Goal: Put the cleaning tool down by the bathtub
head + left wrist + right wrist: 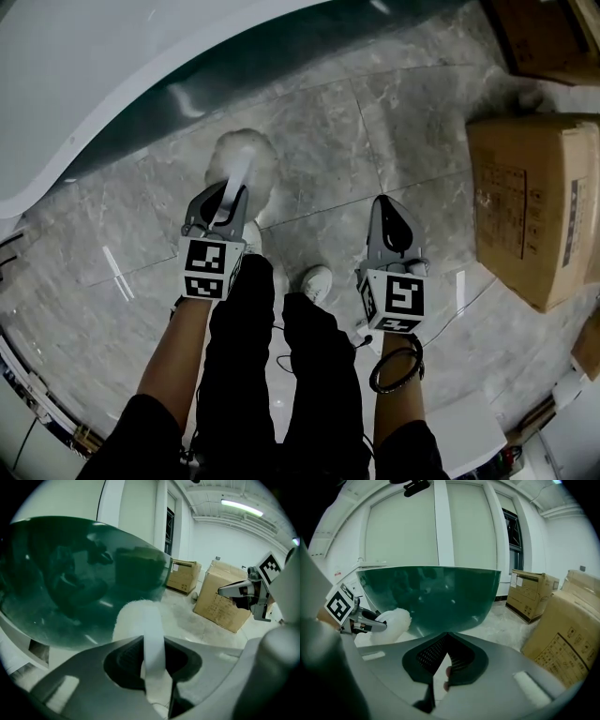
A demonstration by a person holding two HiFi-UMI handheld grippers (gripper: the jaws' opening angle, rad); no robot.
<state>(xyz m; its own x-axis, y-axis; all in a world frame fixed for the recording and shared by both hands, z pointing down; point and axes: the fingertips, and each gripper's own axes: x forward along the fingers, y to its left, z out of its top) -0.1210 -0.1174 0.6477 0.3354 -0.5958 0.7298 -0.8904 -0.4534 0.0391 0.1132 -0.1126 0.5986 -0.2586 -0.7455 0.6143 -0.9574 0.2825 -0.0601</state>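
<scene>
The bathtub (281, 80) has a dark green outer wall and a white rim and inside. The floor (403, 122) beside it is grey marble tile with pale veins. The cleaning tool (242, 161), close to the bathtub wall, is white all over, both fluffy head and flat handle. The left tongs (228, 195) and right tongs (387, 208) are grey with black inner pads, and each carries a cube of black-and-white square markers. Farther from the bathtub, the cardboard boxes (534, 202) are brown with dark print. The person's trousers (309, 375) are black, the shoe (317, 279) is white and the bracelet (396, 367) is black.
</scene>
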